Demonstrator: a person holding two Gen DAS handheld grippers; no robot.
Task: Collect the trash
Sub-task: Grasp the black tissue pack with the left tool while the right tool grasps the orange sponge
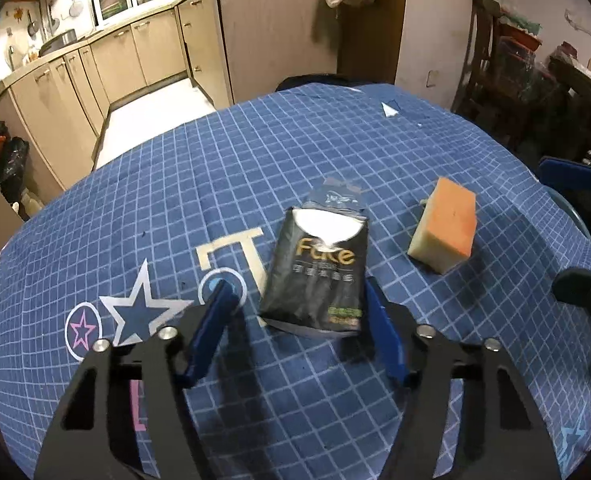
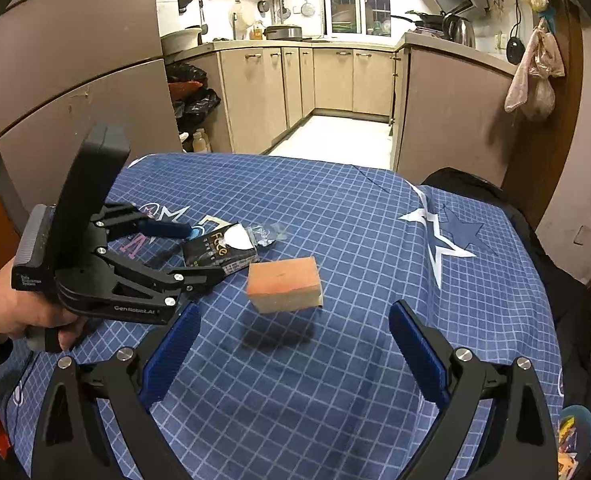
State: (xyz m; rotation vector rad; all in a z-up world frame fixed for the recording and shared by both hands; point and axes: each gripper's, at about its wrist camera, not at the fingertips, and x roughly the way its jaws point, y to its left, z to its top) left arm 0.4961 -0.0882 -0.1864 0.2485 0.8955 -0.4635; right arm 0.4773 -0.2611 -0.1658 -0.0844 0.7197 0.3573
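Note:
A black tissue pack, torn open at the top with white paper showing, lies on the blue checked tablecloth. My left gripper is open and straddles the pack's near end. Its right finger is against the pack's edge, while the left finger stands a little apart from it. An orange and yellow sponge sits to the right of the pack. My right gripper is wide open just short of the sponge, with nothing between its fingers.
A small white scrap lies near the table's far edge. A hand holds the left gripper. Kitchen cabinets and black bags lie beyond the table. Dark wooden chairs crowd the right side.

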